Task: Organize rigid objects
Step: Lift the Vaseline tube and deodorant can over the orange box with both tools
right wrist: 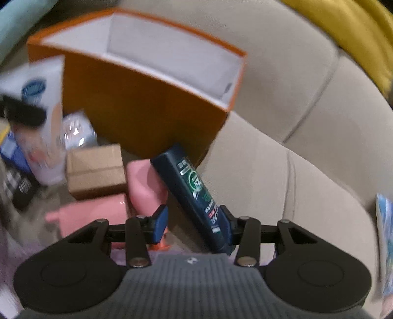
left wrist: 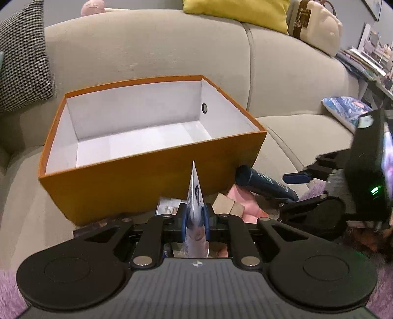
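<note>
An open orange box (left wrist: 147, 189) with a white inside stands on a beige sofa; it also shows in the right wrist view (right wrist: 137, 115). My left gripper (left wrist: 194, 220) is shut on a white tube (left wrist: 195, 196) with a blue logo, held edge-on in front of the box; the tube also shows at the left of the right wrist view (right wrist: 46, 117). My right gripper (right wrist: 194, 223) is open around a dark blue tube (right wrist: 194, 193) that leans against the box; its right finger touches the tube, its left stands apart. The dark tube (left wrist: 265, 185) and right gripper (left wrist: 298, 182) also show in the left view.
A brown cardboard box (right wrist: 95, 169), pink items (right wrist: 145, 184) and a shiny packet (right wrist: 76, 130) lie in front of the orange box. Cushions sit on the sofa back: yellow (left wrist: 235, 9), houndstooth (left wrist: 22, 54). A blue printed item (left wrist: 346, 108) lies on the right seat.
</note>
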